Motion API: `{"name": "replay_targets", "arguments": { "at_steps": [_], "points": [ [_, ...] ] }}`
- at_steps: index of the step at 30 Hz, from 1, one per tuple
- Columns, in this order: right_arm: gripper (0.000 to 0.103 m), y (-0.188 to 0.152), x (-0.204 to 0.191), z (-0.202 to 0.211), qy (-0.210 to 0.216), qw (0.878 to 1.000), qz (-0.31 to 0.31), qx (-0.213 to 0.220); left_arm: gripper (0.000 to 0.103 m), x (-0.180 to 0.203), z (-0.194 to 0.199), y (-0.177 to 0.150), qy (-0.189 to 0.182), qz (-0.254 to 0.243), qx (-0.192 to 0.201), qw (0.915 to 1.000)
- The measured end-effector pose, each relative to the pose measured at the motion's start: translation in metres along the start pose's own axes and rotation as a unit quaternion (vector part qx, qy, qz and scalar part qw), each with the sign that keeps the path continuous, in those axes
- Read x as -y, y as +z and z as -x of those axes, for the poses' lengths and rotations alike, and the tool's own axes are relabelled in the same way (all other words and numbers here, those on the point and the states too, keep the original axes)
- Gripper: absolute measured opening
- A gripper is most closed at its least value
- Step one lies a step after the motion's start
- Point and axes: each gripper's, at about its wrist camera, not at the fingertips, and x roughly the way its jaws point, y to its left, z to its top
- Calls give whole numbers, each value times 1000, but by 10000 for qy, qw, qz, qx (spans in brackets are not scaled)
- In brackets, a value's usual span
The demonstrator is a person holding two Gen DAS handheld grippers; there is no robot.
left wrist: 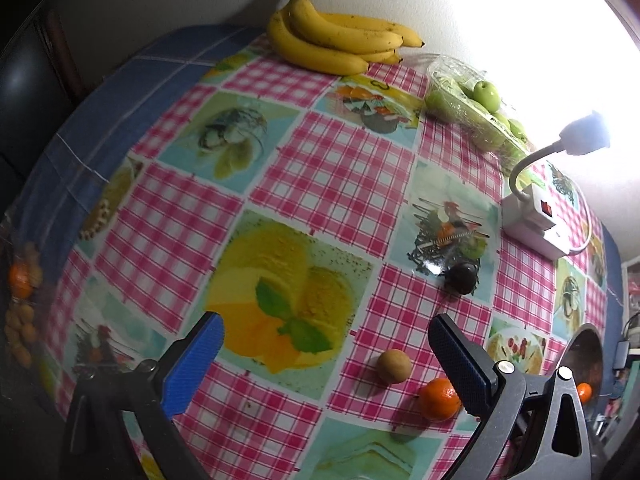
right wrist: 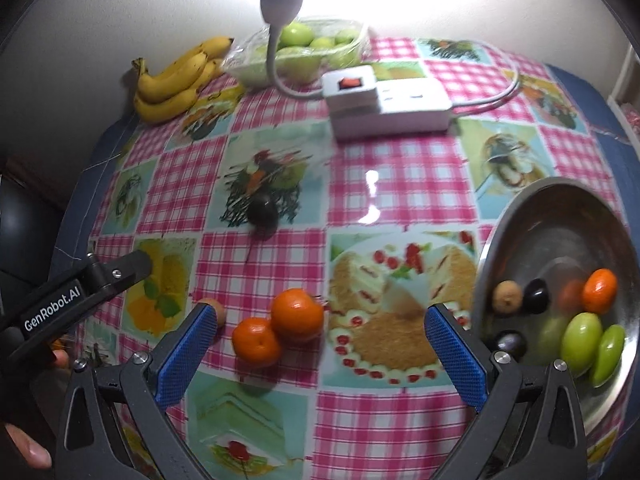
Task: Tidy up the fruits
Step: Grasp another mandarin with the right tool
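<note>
The table [right wrist: 400, 184] wears a checked cloth. At its far edge lie bananas [right wrist: 176, 80], a green-fruit tray [right wrist: 304, 56] and a power strip [right wrist: 392, 104]; mid-table a plum [right wrist: 263, 216], two oranges [right wrist: 280, 328]; a steel bowl [right wrist: 520, 240] at the right edge.

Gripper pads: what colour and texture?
Blue, with a fine ribbed texture, on black arms. Clearest in the right wrist view: right gripper pads.

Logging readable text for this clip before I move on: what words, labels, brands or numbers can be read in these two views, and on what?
"GenRobot.AI": white lettering on the black body of the left claw, seen in the right wrist view.
Power strip: faint marks on its white top, too small to read.
Tablecloth: pictures only, no legible words.
Nothing else readable in either view.
</note>
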Motion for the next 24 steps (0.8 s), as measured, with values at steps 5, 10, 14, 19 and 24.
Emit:
{"name": "replay_targets", "arguments": {
  "at_steps": [5,10,14,19,24],
  "points": [
    [103,-1,-4,-11,64,9999,-19,-136,103,-1,-3,-1,-182,162,88,9997],
    [103,-2,-2,-19,48,9998,-101,-177,103,-2,-9,-3,-248,225,-4,9994],
    [103,-2,-2,-22,96,9997,-128,-191,103,-1,-17,-5,-195,278,-221,9992],
    [100,0,-6,-25,98,9998,-93,-132,101,1,-25,-9,-301,359,-409,9981],
    [78,0,-7,-31,99,9997,-133,-198,92,4,-28,-8,-480,383,-496,9969]
  ]
}}
